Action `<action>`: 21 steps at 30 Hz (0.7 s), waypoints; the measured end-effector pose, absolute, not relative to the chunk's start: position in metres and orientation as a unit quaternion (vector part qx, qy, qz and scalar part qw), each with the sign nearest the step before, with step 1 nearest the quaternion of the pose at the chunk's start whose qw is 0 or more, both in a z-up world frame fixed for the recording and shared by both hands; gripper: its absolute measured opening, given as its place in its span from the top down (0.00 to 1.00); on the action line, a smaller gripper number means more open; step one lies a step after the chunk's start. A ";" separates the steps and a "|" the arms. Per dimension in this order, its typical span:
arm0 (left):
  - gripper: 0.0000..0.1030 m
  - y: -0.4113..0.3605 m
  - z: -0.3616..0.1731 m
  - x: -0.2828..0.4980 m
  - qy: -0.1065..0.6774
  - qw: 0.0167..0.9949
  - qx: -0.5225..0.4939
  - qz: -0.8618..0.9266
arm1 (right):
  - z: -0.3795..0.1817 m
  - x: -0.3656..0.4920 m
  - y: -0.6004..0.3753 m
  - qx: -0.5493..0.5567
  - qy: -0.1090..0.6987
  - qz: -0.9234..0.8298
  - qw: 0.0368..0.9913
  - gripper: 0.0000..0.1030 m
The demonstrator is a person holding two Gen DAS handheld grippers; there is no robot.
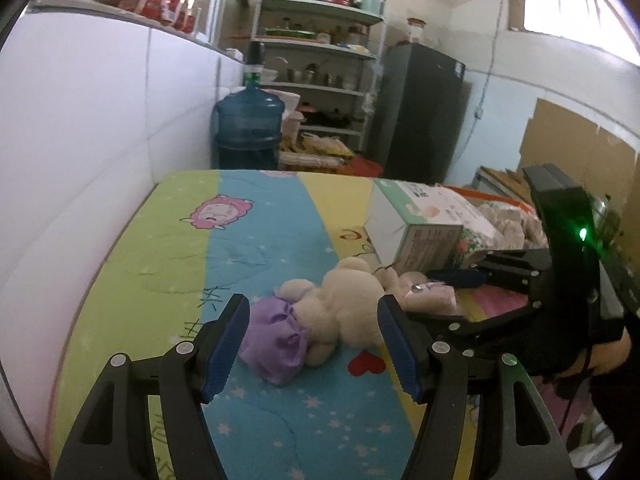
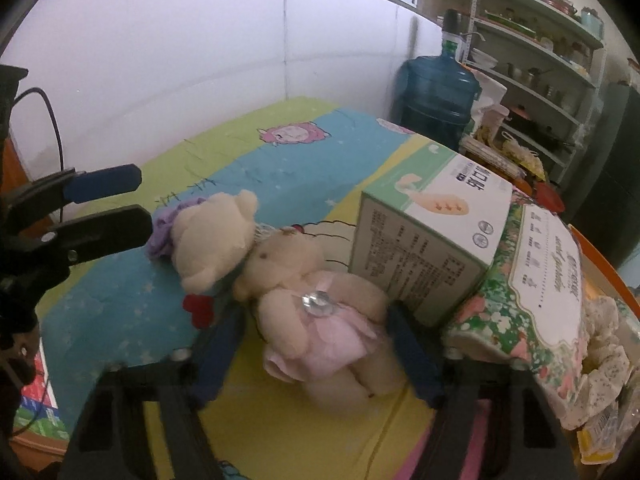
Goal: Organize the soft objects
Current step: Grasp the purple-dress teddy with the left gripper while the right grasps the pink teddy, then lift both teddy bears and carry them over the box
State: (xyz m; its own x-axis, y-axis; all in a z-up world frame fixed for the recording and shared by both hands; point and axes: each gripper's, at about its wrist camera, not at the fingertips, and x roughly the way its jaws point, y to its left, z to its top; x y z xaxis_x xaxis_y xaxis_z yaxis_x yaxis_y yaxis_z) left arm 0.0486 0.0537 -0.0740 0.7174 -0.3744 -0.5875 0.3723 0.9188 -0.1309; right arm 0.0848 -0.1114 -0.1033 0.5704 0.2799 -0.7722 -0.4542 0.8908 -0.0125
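Two cream teddy bears lie head to head on a bright cartoon quilt [image 1: 256, 240]. The bear in the purple dress [image 1: 336, 308] lies just beyond my left gripper [image 1: 314, 344], whose blue pads stand wide apart on either side of it without touching; this bear [image 2: 216, 236] is at centre left in the right wrist view. The bear in the pink dress [image 2: 320, 312] lies between the pads of my right gripper [image 2: 320, 356]; a gap shows at the left pad, and the fingers are blurred. From the left wrist view, the right gripper [image 1: 444, 296] reaches over the pink bear [image 1: 424, 294].
A green-and-white carton [image 2: 428, 240] rests tilted on a floral tissue pack [image 2: 532, 280], right beside the pink bear. A white wall [image 1: 100, 140] borders the quilt's left side. Beyond the quilt's far end stand a blue water jug [image 1: 248, 120], shelving [image 1: 320, 60] and a dark fridge [image 1: 420, 112].
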 end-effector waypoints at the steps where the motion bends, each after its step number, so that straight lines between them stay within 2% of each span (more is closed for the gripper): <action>1: 0.34 0.053 -0.074 0.050 0.318 0.926 0.005 -0.202 | -0.103 0.087 -0.113 -0.099 0.416 0.210 0.879 0.46; 6: 0.34 0.051 -0.076 0.057 0.326 0.917 0.034 -0.228 | -0.099 0.080 -0.119 -0.077 0.412 0.211 0.883 0.51; 9: 0.28 0.048 -0.079 0.059 0.332 0.904 0.054 -0.265 | -0.094 0.067 -0.123 -0.064 0.404 0.205 0.889 0.52; 21: 0.27 0.042 -0.081 0.053 0.314 0.894 0.116 -0.299 | -0.059 0.022 -0.150 0.005 0.350 0.157 0.924 0.54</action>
